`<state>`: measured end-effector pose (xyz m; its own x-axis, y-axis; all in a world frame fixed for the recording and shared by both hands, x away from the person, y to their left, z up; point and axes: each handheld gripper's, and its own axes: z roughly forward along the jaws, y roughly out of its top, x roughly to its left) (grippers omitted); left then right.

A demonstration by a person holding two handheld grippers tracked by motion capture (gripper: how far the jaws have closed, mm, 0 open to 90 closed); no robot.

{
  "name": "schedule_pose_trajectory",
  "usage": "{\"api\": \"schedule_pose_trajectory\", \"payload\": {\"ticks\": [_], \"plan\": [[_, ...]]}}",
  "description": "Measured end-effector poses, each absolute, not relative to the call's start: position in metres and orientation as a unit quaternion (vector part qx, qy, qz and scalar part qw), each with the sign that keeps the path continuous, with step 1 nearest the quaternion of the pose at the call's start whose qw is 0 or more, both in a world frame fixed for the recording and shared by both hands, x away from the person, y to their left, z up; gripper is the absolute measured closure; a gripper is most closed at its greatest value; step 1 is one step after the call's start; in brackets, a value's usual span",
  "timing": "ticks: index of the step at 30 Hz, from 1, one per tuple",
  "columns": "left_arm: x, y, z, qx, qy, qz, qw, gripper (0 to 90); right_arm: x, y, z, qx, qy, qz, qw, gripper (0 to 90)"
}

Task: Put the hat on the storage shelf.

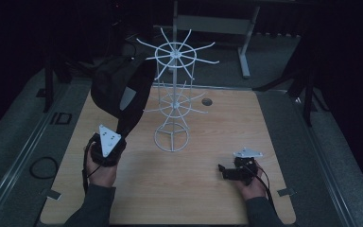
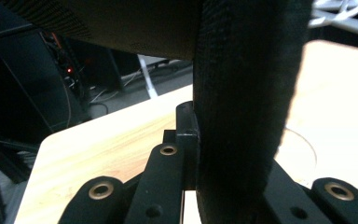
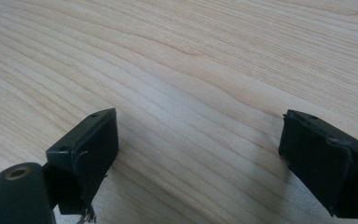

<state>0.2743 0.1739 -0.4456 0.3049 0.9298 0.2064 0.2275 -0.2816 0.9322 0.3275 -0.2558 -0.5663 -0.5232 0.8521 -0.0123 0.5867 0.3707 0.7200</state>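
A lab: wooden table (image 1: 208,189) on dark carpet, cabled equipment (image 2: 65,70) (red light glowing) behind.

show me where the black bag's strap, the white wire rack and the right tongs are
Black bag's strap (image 2: 242,116), left gripper view, on the middle of the woven band clamped in the left tongs.
White wire rack (image 1: 172,140), high view, on its round base ring.
Right tongs (image 3: 198,154), right gripper view, midway between its open fingertips.

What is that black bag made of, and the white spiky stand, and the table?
The black bag looks like matte woven fabric: its strap, clamped in the left claw, shows a coarse weave. The white stand seems to be thin metal wire with a white coating, though it might be plastic. The table shows pale wood grain, perhaps a laminate.
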Motion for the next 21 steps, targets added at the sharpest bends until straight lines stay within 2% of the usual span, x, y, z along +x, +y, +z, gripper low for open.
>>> {"api": "schedule_pose_trajectory", "payload": {"ticks": [14,21], "plan": [[0.2819,0.1713,-0.4516,0.705,0.416,0.385,0.426,84.1,0.3275,-0.2559,-0.5663,0.446,0.805,0.339,0.196,11.7],[0.2813,0.1760,-0.4520,0.698,0.424,0.372,0.442,62.4,0.3274,-0.2559,-0.5663,0.447,0.805,0.339,0.196,11.7]]}}
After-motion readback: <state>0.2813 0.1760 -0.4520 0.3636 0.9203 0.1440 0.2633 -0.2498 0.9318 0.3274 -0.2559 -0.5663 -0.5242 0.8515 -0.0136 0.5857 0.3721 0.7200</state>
